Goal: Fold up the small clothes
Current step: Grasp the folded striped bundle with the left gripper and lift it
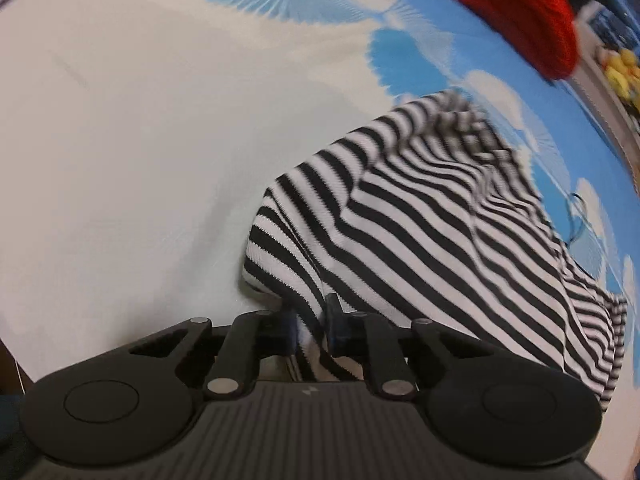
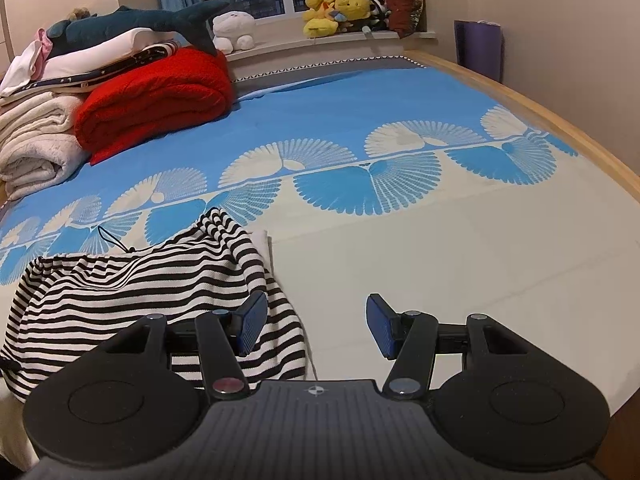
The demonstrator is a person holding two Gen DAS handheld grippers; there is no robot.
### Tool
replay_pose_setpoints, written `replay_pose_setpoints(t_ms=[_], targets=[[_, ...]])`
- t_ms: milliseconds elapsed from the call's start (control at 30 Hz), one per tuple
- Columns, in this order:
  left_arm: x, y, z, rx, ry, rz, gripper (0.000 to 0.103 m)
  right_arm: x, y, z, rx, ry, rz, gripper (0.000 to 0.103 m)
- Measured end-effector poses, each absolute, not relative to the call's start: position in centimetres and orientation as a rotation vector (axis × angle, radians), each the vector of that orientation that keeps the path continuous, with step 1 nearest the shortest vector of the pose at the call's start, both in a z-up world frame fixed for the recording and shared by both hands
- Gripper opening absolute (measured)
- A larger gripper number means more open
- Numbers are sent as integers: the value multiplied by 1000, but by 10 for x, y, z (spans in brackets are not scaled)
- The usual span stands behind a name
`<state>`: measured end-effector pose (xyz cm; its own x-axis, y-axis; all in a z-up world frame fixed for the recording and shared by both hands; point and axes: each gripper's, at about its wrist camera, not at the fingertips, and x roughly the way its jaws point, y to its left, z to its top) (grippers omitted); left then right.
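So the black-and-white striped knit garment (image 2: 132, 280) is lying rumpled on the bed (image 2: 480, 280), on the cream part of the blue-and-cream fan-print bedsheet (image 2: 360, 92), with its far edge just reaching the row of blue fans. A thin black cord (image 2: 108, 240) pokes out from behind it onto the blue area.

The left gripper (image 1: 311, 326) is pointed steeply down at the near edge of the striped garment, and its fingers (image 1: 338, 328) are pinched in close with a fold of the striped fabric squeezed between the blue pads. The cloth bunches up right at the pinch and drapes away from there, so it's got hold of it. That view is a bit blurry on the far side of the garment.

The right gripper (image 2: 316, 328) sits just beside the striped garment, at its right edge. Its fingers (image 2: 380, 330) are spread well apart and have nothing in them; one pad hangs over the striped edge, the other over bare cream sheet. Can't tell if that one pad actually touches the cloth.

Well beyond the garment, toward the head of the bed, there's a folded red knit blanket (image 2: 160, 96) next to a stack of cream and white folded blankets (image 2: 36, 136), with a dark blue plush shark (image 2: 152, 20) lying on top. Yellow plush toys (image 2: 336, 10) sit on the windowsill behind all that.
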<state>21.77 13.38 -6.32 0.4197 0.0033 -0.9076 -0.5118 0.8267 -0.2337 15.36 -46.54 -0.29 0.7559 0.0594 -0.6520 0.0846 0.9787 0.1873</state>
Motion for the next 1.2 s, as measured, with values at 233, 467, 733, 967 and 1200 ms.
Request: replay_pose_setpoints(t_ms=[233, 467, 733, 967, 1200], targets=[[197, 147, -43, -526, 1050, 339, 10, 158, -463, -4, 219, 720, -38, 57], [192, 158, -40, -350, 1096, 454, 9, 165, -460, -1, 251, 703, -73, 57], [184, 69, 2, 101, 922, 387, 8, 167, -464, 0, 277, 698, -76, 56], [168, -123, 52, 368, 614, 56, 7, 153, -488, 11, 278, 625, -76, 50], [129, -291, -20, 554, 677, -411, 11, 142, -528, 14, 318, 583, -96, 46]])
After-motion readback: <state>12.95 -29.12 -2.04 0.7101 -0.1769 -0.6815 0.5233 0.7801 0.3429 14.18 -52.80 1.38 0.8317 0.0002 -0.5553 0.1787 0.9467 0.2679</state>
